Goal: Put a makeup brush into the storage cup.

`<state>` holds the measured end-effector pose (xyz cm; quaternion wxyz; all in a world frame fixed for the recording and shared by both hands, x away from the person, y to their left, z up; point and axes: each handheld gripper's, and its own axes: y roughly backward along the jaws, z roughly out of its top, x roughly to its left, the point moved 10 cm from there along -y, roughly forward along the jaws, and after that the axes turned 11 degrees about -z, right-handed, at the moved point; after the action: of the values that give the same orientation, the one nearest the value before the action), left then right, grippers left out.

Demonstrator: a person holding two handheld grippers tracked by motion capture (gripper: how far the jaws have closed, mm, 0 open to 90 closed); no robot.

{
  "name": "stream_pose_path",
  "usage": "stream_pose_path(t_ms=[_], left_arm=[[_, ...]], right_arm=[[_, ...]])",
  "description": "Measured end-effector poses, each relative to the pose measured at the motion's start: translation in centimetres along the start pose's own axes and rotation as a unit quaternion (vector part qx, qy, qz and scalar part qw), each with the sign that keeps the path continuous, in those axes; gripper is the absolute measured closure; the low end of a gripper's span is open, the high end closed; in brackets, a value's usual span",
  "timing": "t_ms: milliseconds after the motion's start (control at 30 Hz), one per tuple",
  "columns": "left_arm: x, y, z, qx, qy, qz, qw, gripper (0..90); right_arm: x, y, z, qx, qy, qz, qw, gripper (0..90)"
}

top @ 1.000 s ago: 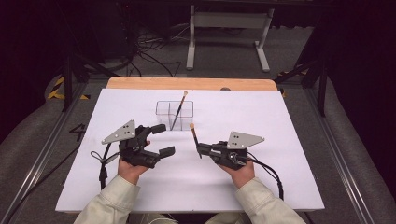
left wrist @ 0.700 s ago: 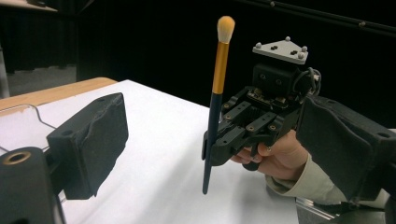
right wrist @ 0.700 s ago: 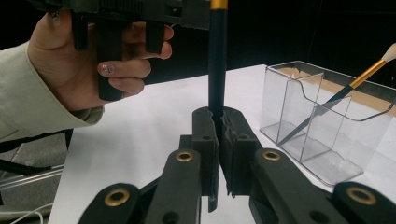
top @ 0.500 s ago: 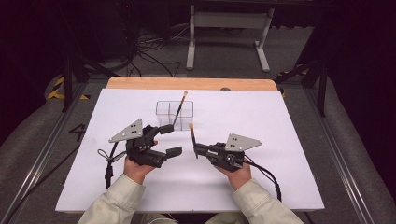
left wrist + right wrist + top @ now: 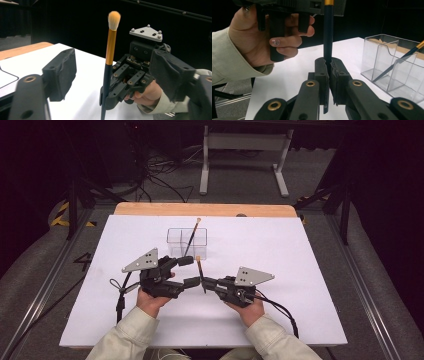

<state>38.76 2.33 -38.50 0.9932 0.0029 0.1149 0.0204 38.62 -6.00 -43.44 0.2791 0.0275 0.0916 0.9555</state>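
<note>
A makeup brush (image 5: 199, 271) with a black handle, gold ferrule and pale tuft stands nearly upright. My right gripper (image 5: 204, 283) is shut on its lower handle (image 5: 328, 47). My left gripper (image 5: 189, 271) is open, one jaw on each side of the brush (image 5: 110, 50), not touching it. The left gripper view looks past the brush at the right gripper (image 5: 130, 80) and the hand holding it. A clear plastic organizer (image 5: 176, 239) sits behind, with a second brush (image 5: 192, 234) leaning in it, tuft up. In the right gripper view the organizer (image 5: 384, 55) and that leaning brush (image 5: 402, 62) are at the right.
White sheet (image 5: 300, 270) covers the table, with a wooden edge (image 5: 200, 210) at the back. Cables trail from both grippers toward the front. A metal stand (image 5: 240, 150) and floor cables lie beyond the table. The person's hand (image 5: 274, 37) holds the left gripper close by.
My left gripper has moved right toward the brush, so its open jaws now flank the handle. The right gripper with the brush has shifted slightly left.
</note>
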Motion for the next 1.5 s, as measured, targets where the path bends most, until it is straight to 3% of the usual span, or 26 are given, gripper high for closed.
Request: stream_pose_path(t_ms=[267,633,833,1033,1167,1267,1367,1500], left_arm=[[-0.1,-0.3,-0.2,0.005,-0.001,0.001,1.0,42.5],[0.1,-0.4,-0.5,0.018,-0.006,0.019,0.9996,64.9],[0.1,-0.4,-0.7,0.028,-0.015,0.028,0.9991,81.6],[0.0,-0.3,-0.6,0.035,-0.026,0.035,0.9984,82.6],[0.1,0.1,-0.3,0.04,-0.034,0.042,0.9977,82.8],[0.3,0.4,-0.2,0.045,-0.038,0.048,0.9971,82.8],[0.4,0.6,-0.2,0.049,-0.039,0.056,0.9965,82.8],[0.6,1.0,0.0,0.053,-0.045,0.064,0.9955,82.8]], right_arm=[[0.5,-0.2,0.0,-0.004,-0.002,0.002,1.0,84.8],[0.7,-0.3,0.1,-0.006,-0.002,0.002,1.0,84.8],[0.7,-0.3,0.1,-0.006,-0.002,0.003,1.0,84.7],[0.7,-0.2,0.1,-0.005,0.001,0.001,1.0,82.0],[0.2,0.3,0.4,-0.003,0.005,0.001,1.0,59.2],[-0.5,0.8,0.7,-0.002,0.006,-0.015,0.9999,39.6],[-1.3,1.5,0.9,0.003,0.021,-0.038,0.9991,26.7],[-2.2,2.3,1.1,0.003,0.013,-0.051,0.9986,16.2]])
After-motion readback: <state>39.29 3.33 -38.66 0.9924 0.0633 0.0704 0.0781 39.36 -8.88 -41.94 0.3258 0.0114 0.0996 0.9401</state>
